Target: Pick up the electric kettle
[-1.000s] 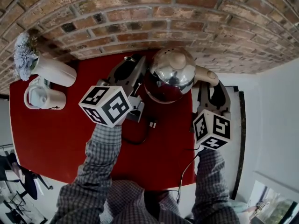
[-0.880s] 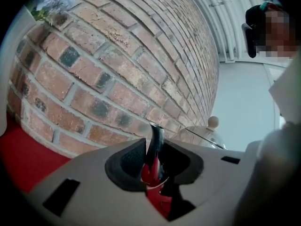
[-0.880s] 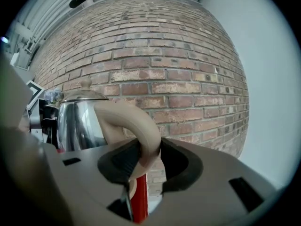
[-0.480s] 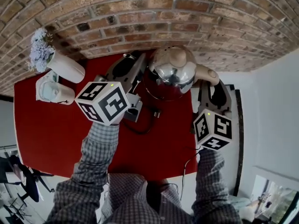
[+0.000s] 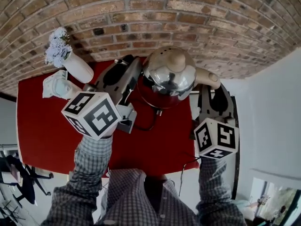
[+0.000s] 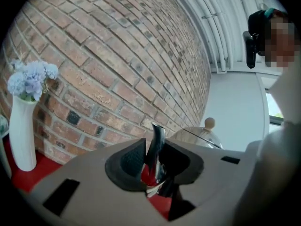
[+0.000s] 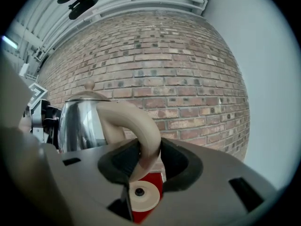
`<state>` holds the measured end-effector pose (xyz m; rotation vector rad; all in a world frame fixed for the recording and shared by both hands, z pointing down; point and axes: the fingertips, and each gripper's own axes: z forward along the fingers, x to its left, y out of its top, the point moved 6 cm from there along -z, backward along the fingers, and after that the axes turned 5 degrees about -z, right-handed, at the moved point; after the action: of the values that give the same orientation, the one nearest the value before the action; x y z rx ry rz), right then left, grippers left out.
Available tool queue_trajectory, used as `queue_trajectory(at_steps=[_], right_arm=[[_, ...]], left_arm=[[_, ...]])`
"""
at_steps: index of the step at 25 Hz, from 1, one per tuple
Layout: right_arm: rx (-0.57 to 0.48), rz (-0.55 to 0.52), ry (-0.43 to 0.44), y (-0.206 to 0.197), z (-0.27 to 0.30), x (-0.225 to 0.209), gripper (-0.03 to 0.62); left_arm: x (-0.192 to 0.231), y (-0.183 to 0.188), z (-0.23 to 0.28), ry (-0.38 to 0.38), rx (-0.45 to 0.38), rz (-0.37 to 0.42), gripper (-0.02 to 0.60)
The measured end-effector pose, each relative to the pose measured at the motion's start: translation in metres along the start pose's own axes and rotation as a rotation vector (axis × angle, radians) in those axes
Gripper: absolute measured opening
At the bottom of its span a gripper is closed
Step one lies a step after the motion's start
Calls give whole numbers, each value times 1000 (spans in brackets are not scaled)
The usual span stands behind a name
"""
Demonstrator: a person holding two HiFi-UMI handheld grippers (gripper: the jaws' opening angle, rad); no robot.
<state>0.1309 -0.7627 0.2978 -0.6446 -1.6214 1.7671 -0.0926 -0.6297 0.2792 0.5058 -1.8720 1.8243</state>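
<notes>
The electric kettle (image 5: 169, 76), shiny steel with a cream lid and knob, hangs above the red table (image 5: 47, 135) between both grippers. My left gripper (image 5: 135, 72) is shut on the kettle's spout (image 6: 155, 149), which stands up between its dark pads. The domed lid (image 6: 197, 136) shows just behind them. At the kettle's other side my right gripper (image 5: 209, 86) is shut on the curved cream handle (image 7: 136, 126), with the steel body (image 7: 80, 126) to its left. Both grippers point roughly level toward the brick wall.
A white vase of pale blue flowers (image 5: 75, 65) and a white jug (image 5: 56, 86) stand at the table's back left. A black cord (image 5: 150, 122) trails on the table under the kettle. A cream round disc (image 7: 139, 192) lies below. The brick wall (image 5: 155, 13) is close behind.
Both grippers have risen together with the kettle, which has come up off the table toward the head camera. The grips on spout and handle are unchanged.
</notes>
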Motion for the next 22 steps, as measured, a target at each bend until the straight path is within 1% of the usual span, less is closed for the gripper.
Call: queue_trajectory(at_steps=[6, 12, 17, 22], right_arm=[[-43, 3, 42, 40, -22, 23, 143], [-66, 24, 80, 58, -52, 47, 144], [-72, 21, 90, 64, -81, 62, 143], [-58, 22, 115, 66, -109, 66, 144]], left_arm=[[-22, 29, -44, 34, -35, 9, 98], [-39, 46, -86, 46, -81, 25, 97], [-53, 50, -118, 56, -101, 64, 95], [-65, 43, -144, 42, -97, 29, 95]])
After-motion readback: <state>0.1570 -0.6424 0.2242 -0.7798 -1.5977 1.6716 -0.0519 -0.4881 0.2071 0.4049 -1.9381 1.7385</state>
